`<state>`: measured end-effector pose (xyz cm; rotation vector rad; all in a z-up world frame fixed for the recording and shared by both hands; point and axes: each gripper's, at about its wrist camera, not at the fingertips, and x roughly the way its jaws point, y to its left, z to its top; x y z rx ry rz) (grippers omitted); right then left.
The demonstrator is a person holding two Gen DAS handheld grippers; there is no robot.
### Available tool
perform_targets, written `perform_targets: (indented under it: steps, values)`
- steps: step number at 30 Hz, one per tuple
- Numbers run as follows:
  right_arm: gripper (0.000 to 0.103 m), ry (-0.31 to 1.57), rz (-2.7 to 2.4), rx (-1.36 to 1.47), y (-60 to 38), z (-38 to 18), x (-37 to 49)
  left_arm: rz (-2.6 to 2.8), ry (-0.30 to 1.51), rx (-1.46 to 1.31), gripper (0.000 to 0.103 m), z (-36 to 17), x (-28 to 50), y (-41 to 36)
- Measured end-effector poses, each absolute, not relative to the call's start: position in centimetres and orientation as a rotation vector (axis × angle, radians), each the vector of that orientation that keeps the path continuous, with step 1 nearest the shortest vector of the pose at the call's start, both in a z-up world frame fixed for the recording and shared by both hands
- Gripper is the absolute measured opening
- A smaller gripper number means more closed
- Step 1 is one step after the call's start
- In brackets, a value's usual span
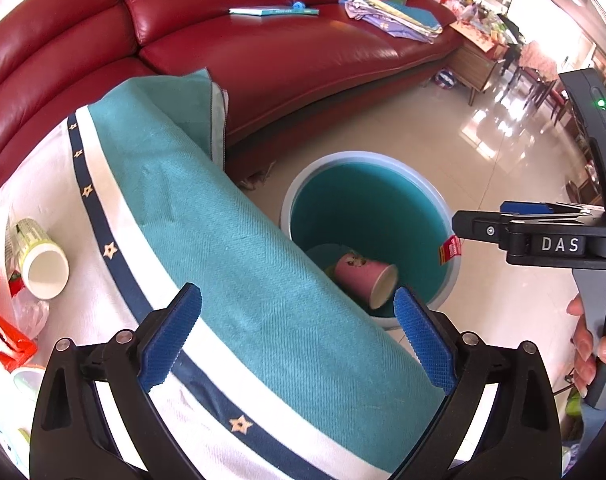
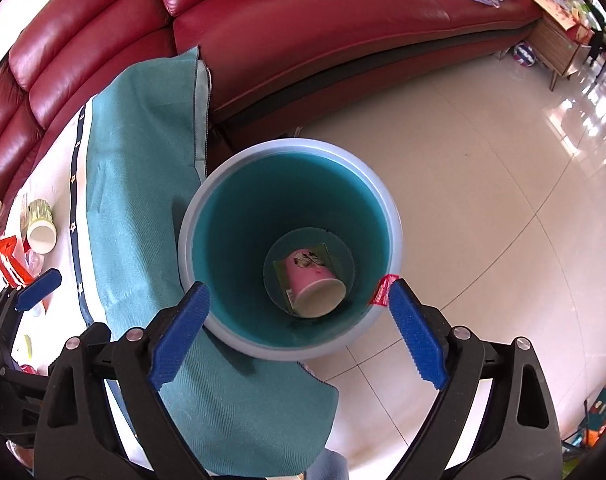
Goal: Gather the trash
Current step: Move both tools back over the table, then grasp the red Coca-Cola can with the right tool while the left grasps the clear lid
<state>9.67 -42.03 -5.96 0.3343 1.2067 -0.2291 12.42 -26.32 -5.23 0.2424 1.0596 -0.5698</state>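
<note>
A blue bin stands on the floor beside the table, with a pink paper cup lying on its side in the bottom; both also show in the left wrist view, the bin and the cup. My right gripper hangs open directly above the bin mouth, and a small red wrapper clings to the tip of its right finger. The wrapper also shows in the left wrist view. My left gripper is open and empty over the table edge. A white paper cup lies on the table.
The table carries a white and teal cloth. Red and white packaging and a plastic bag lie at the table's left. A red leather sofa with a book and folded cloths stands behind. The floor is glossy tile.
</note>
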Motion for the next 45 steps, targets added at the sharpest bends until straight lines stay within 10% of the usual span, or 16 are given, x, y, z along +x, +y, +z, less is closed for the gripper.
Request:
perform_targets:
  steps: [45]
  values:
    - [0.096,1.244,0.238,-0.031,-8.5,-2.3,4.8,-0.171,1.092,-0.033,0.099,-4.6,-3.1,9.0]
